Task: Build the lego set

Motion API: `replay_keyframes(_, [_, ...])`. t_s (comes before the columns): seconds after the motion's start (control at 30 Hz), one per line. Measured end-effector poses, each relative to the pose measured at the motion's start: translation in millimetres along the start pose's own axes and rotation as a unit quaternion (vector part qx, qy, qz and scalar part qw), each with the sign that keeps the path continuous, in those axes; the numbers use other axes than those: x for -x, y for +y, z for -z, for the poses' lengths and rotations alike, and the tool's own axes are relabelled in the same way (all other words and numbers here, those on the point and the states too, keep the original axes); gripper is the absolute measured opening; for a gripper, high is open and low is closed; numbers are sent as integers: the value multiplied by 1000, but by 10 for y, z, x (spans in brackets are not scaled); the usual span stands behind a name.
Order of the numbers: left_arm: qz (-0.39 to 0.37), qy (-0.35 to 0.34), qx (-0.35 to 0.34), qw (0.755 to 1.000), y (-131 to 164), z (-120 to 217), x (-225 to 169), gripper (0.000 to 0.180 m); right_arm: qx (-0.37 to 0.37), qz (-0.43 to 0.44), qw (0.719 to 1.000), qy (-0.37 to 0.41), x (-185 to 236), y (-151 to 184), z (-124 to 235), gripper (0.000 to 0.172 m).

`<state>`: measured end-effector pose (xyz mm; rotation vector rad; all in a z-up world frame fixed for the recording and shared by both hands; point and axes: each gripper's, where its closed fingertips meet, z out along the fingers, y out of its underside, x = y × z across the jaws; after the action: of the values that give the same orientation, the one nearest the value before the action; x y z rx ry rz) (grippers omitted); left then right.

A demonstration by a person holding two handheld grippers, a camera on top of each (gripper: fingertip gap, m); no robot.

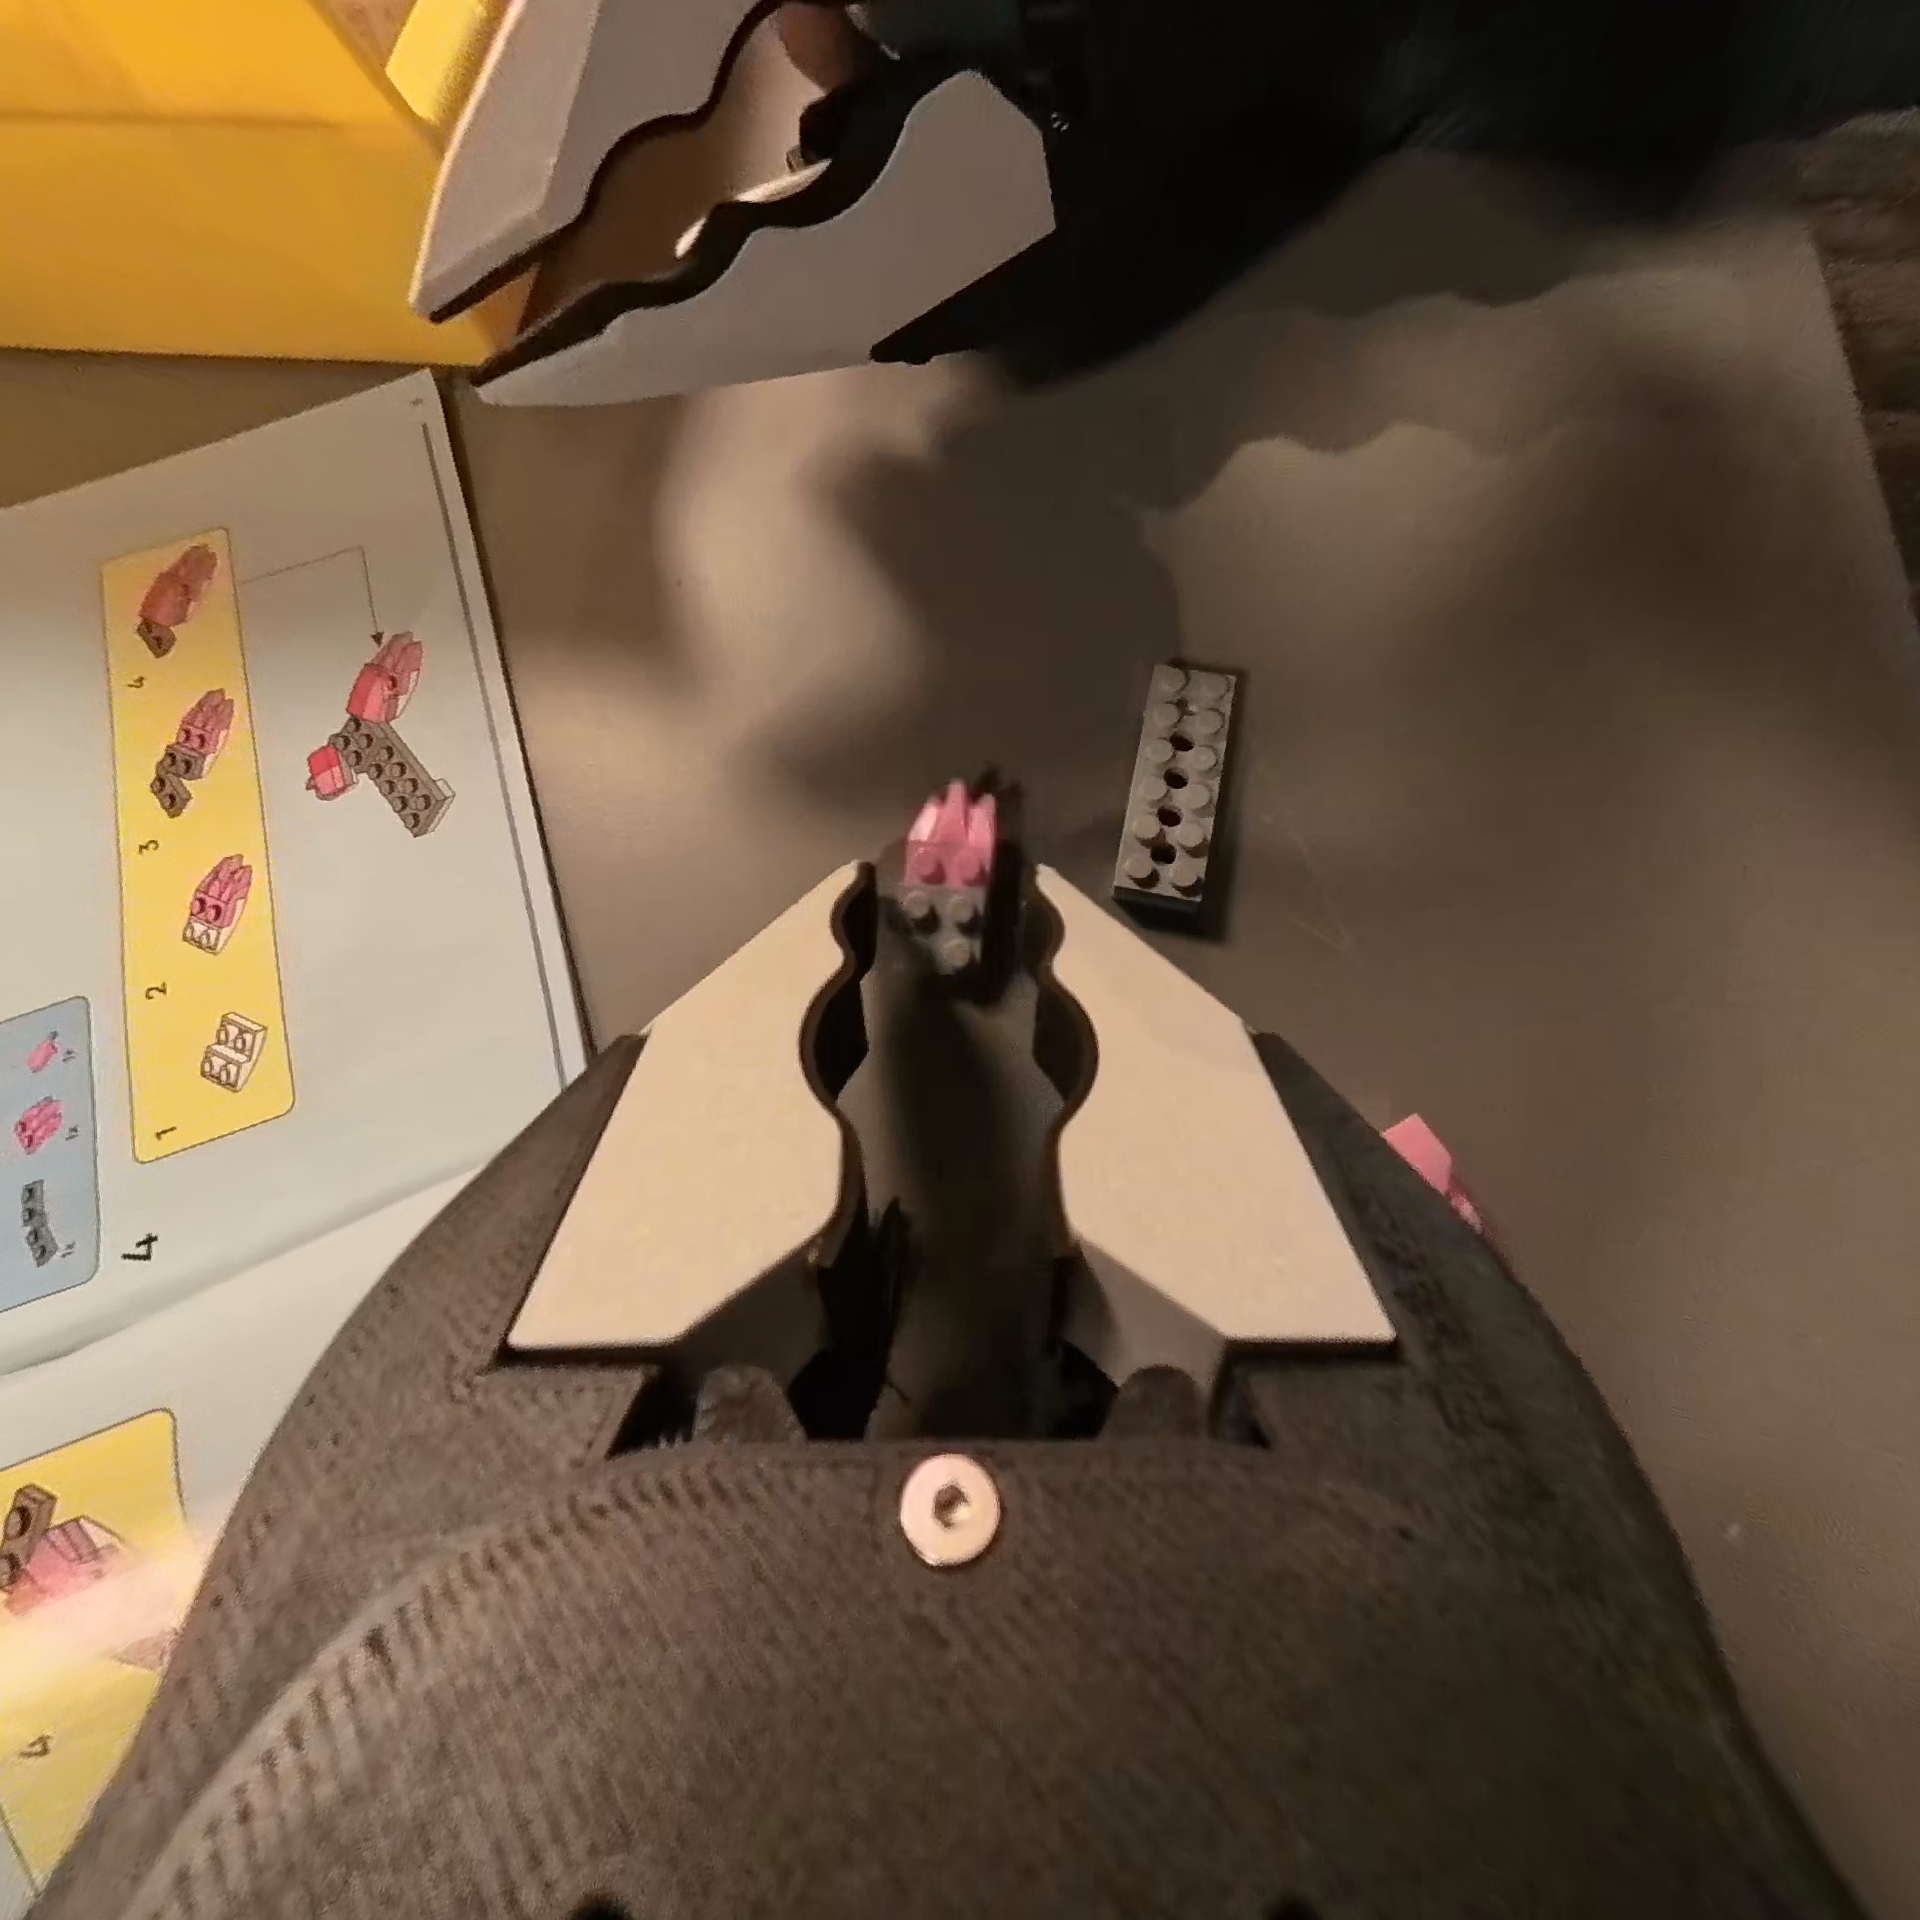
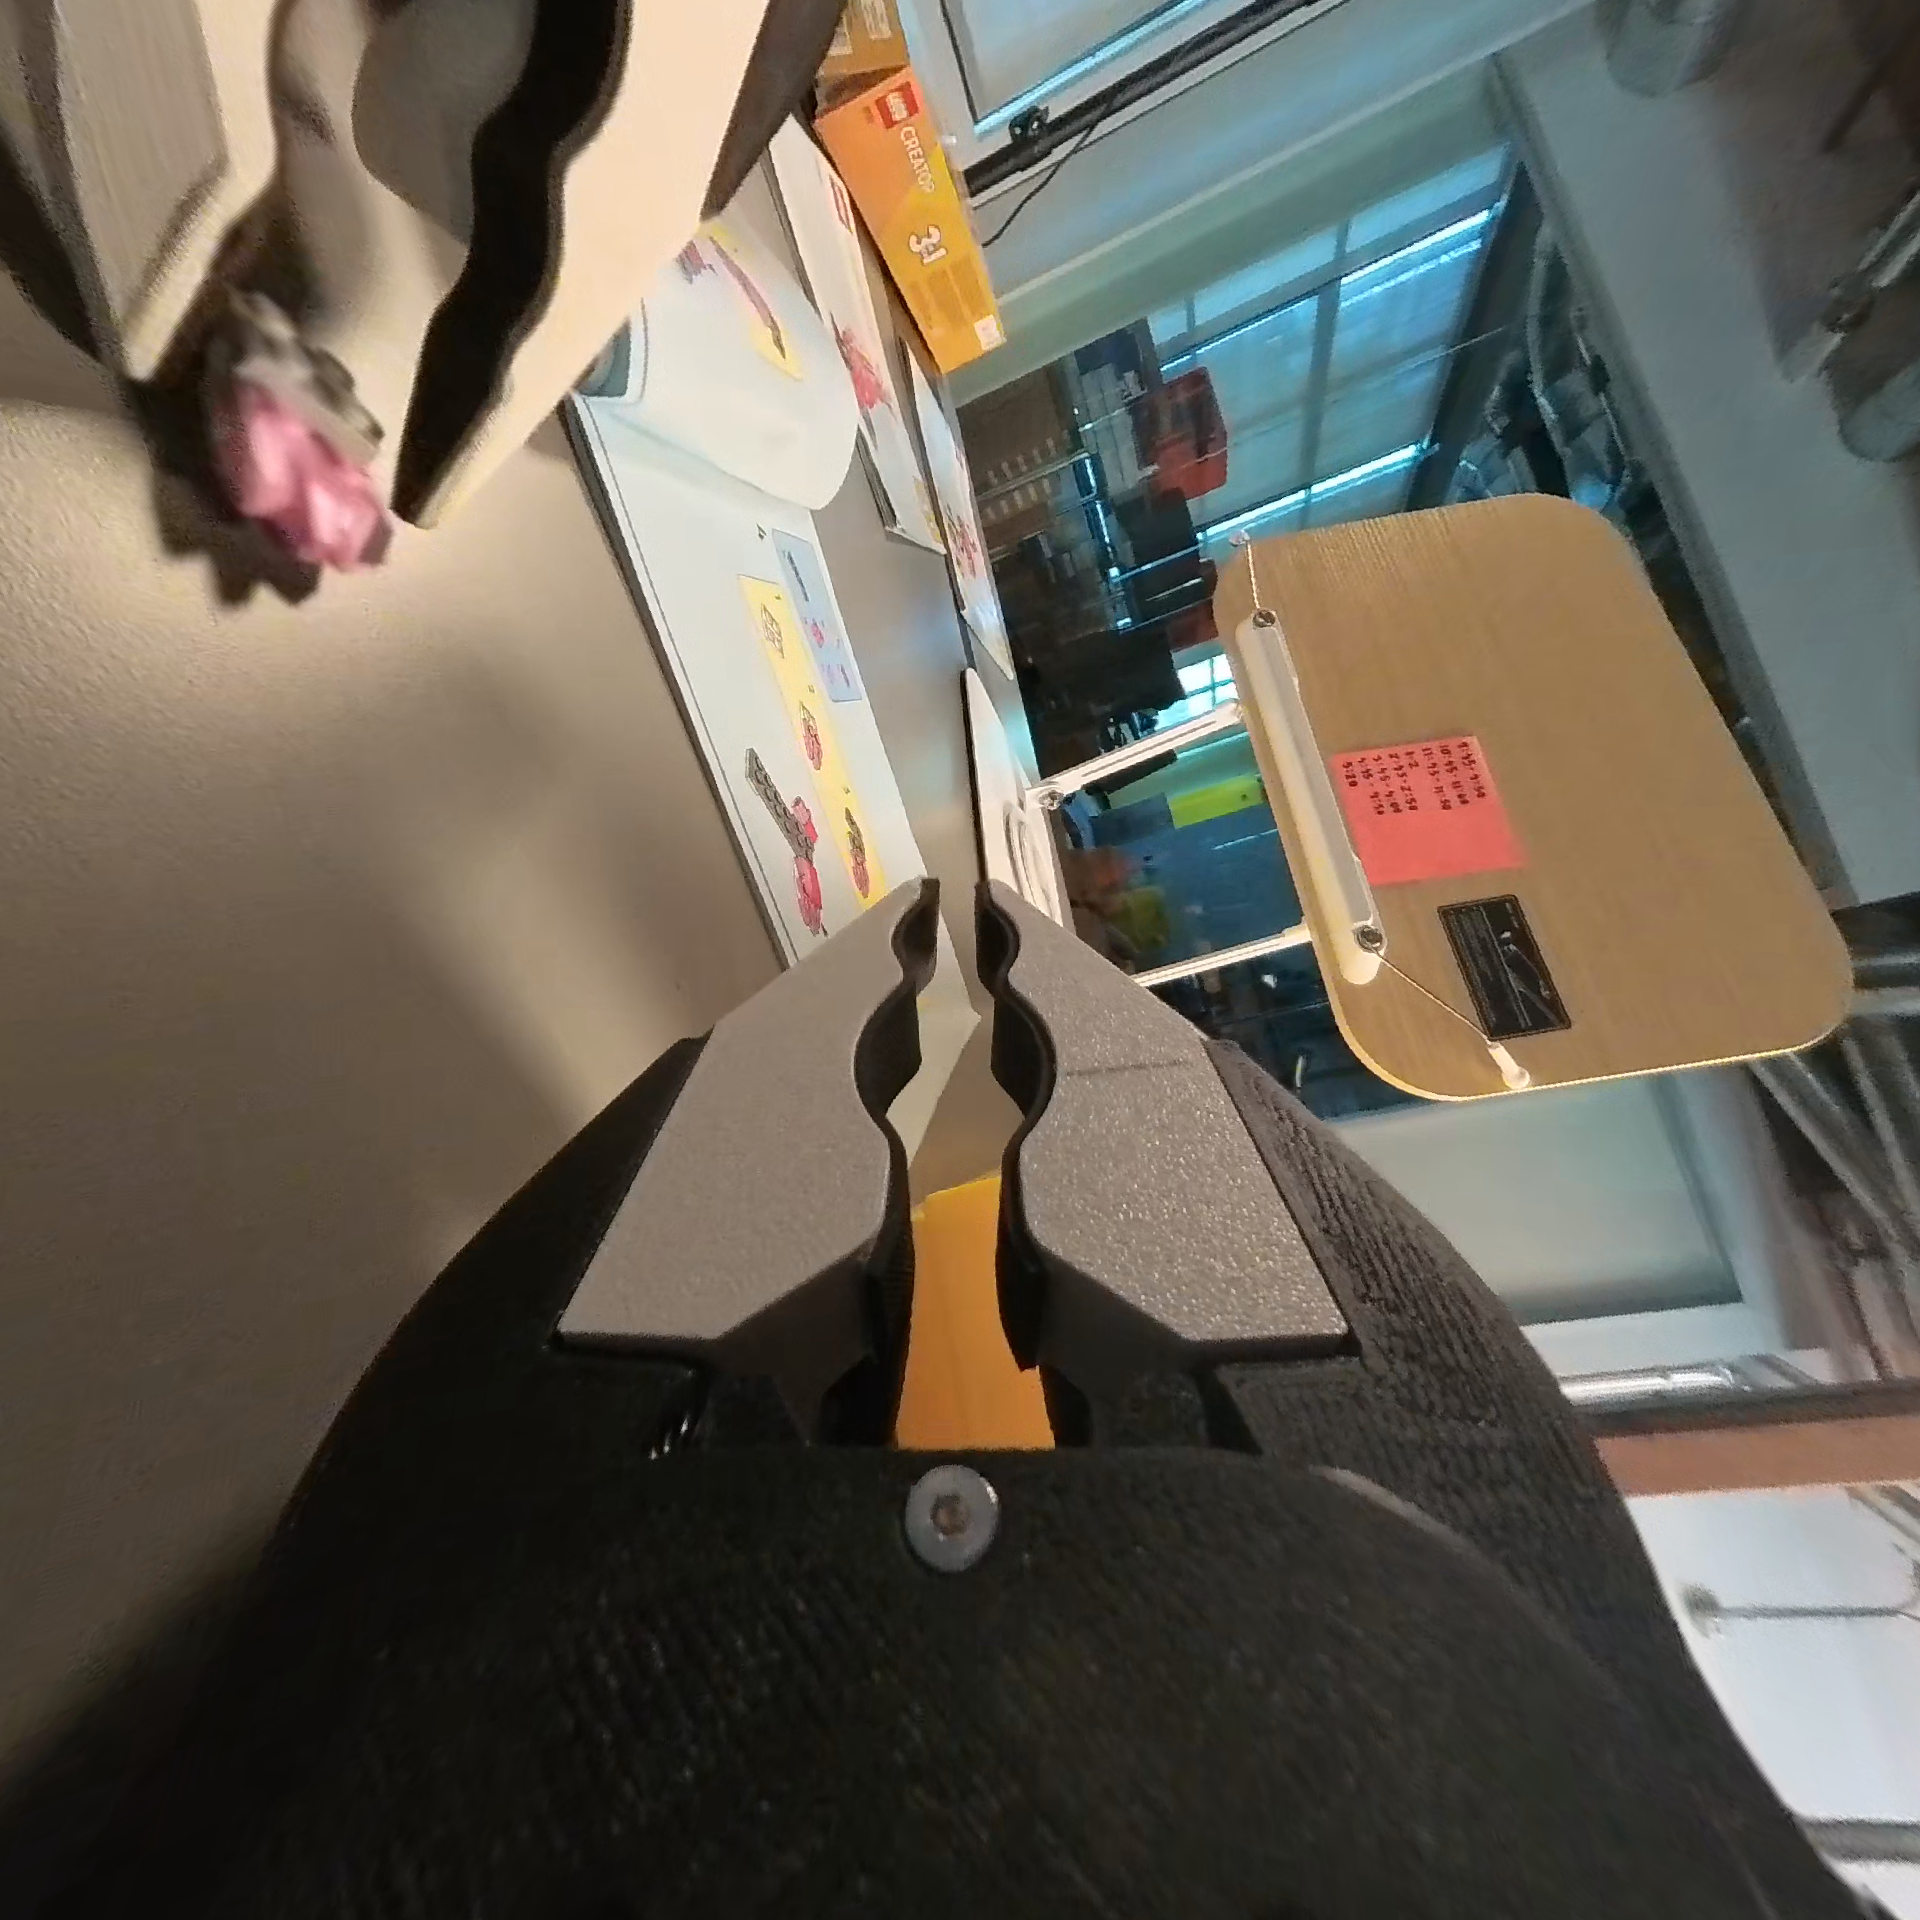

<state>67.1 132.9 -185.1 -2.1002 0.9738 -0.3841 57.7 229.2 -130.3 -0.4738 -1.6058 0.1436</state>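
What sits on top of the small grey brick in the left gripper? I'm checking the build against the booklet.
A pink spiky piece is stacked on the small grey brick between the left gripper fingertips. Four grey studs stay bare; its underside is hidden.

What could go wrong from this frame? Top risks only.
1. The left gripper has the small pink and grey brick assembly only at its fingertips; it could twist or slip out.
2. The picture is blurred around that assembly, so the grip is hard to judge.
3. The grey studded plate lies loose on the table and may slide if pressed.
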Motion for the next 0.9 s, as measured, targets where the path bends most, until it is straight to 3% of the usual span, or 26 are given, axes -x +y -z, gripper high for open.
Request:
replay_keyframes(0.33, [14, 7, -17, 1000, -42, 30, 13, 34, -15, -21, 999, 35, -135, -36, 32, 0])
replay_keyframes(0.67, [8, -131, -153, 979, -425, 398, 396, 30, -14, -4, 999, 48, -164, -45, 40, 0])
replay_keyframes(0.9, [6, -139, -201, 970, -594, 533, 359, 31, -20, -20, 998, 53, -185, -49, 50, 0])
